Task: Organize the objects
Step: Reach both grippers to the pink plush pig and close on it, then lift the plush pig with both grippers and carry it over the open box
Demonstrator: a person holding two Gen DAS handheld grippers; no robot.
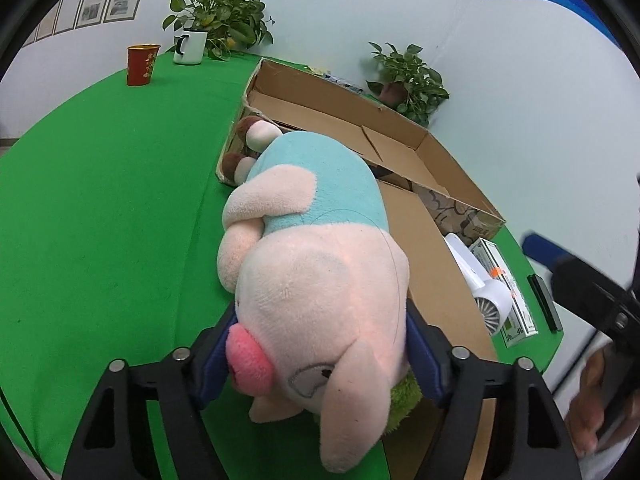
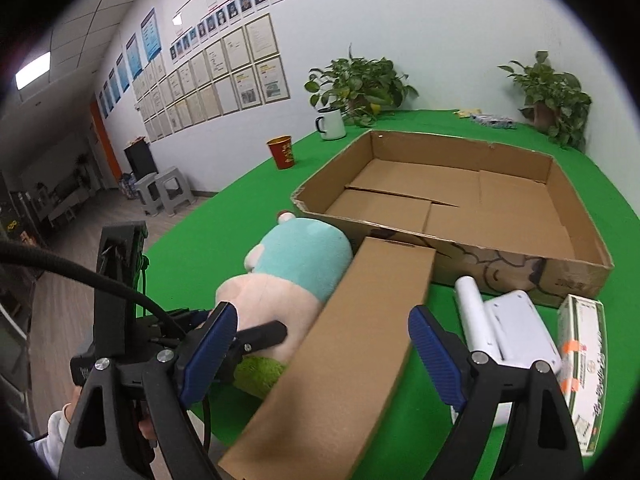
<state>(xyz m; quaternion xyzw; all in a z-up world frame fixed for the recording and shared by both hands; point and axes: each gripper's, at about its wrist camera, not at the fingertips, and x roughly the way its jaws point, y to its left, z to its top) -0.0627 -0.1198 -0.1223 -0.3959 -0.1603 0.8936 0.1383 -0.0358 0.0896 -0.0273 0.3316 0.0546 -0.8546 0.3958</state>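
A pink plush pig (image 1: pixel 316 280) in a teal shirt lies head toward the camera in the left wrist view. My left gripper (image 1: pixel 320 356) is shut on its head, blue pads on both sides. The pig (image 2: pixel 296 268) also shows in the right wrist view, left of the box flap (image 2: pixel 344 360), with the left gripper (image 2: pixel 240 340) on it. My right gripper (image 2: pixel 320 344) is open and empty, its fingers on either side of the flap. The shallow cardboard box (image 2: pixel 452 196) lies open beyond it; it also shows in the left wrist view (image 1: pixel 340 120).
A white handheld fan (image 2: pixel 504 332) and a white-green carton (image 2: pixel 584 364) lie right of the flap. A red cup (image 2: pixel 282 152), a white mug (image 2: pixel 332 122) and two potted plants (image 2: pixel 360 84) stand at the back of the green table (image 2: pixel 240 200).
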